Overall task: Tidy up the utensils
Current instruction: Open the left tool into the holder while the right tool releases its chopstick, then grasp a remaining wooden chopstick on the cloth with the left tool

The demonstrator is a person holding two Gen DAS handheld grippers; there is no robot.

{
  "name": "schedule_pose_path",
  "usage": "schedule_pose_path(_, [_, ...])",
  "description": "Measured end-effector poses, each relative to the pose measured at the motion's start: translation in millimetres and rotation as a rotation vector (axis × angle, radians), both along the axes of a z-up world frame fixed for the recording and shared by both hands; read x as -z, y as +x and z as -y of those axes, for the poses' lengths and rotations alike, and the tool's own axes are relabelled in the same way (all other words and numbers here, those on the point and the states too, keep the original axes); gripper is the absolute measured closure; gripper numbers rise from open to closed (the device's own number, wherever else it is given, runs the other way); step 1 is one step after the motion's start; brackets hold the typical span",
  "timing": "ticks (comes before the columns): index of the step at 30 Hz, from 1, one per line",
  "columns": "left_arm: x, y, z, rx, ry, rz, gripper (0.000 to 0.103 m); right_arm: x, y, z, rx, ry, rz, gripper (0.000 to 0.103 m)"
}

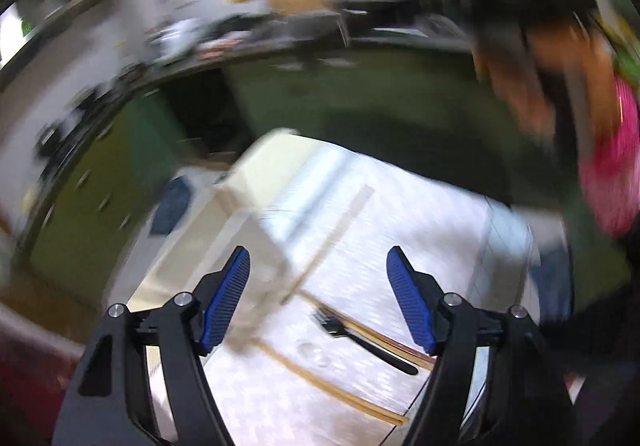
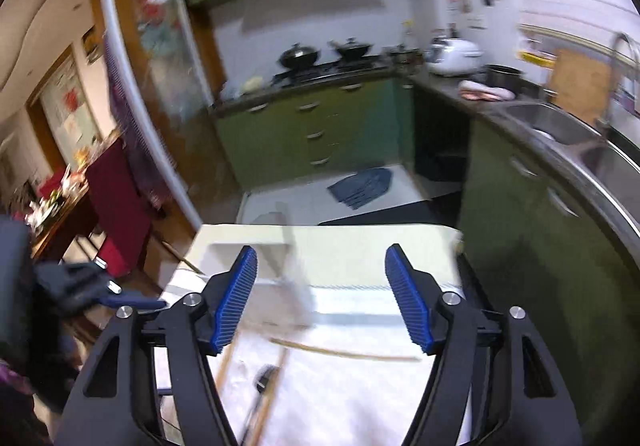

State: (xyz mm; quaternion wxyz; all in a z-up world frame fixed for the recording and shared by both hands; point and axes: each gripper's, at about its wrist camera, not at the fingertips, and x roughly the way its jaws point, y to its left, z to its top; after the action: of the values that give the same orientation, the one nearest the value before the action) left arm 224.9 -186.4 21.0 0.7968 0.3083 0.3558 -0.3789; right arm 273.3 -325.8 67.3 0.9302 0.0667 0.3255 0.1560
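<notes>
Left wrist view: table [image 1: 380,206] carries light, stiff chopsticks [image 1: 332,386] and a slim black fork [image 1: 360,338] (slippery, I'd guess). Both my left gripper [image 1: 318,298] and right gripper [image 2: 320,298] are spread, empty; I'd pinch mid-shaft.
</notes>
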Motion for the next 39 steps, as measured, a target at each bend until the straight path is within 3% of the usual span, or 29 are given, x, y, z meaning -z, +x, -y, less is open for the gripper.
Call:
schedule_pose_path(3, [48,-3,48,0.185,0.13,-0.039,0.024,19,-24,50,0.026,0.011,-0.049,0.033])
schedule_pose_path(6, [93,13,88,0.264,0.227,-0.005,0.024,48,-47,87,0.023,0.039,-0.125,0.033])
schedule_pose_path(15, [161,79,133,0.307,0.283,-0.077,0.024,129,-119,185,0.097,0.17,-0.228,0.032])
schedule_pose_path(18, [170,85,135,0.343,0.284,-0.12,0.024,149,-130,204,0.121,0.211,-0.253,0.032])
schedule_pose_path(22, [183,96,139,0.348,0.28,-0.199,0.038,169,-136,219,0.126,0.258,-0.269,0.032])
schedule_pose_path(27, [199,107,148,0.32,0.311,-0.217,0.043,176,-132,214,0.1,0.285,-0.276,0.031])
schedule_pose_path(32, [201,119,153,0.295,0.295,-0.25,0.057,176,-126,210,0.091,0.293,-0.289,0.031])
schedule_pose_path(35, [204,128,159,0.297,0.284,-0.294,0.068,179,-127,211,0.09,0.298,-0.297,0.031])
schedule_pose_path(39, [209,151,162,0.257,0.258,-0.372,0.071,181,-128,210,0.089,0.309,-0.312,0.028])
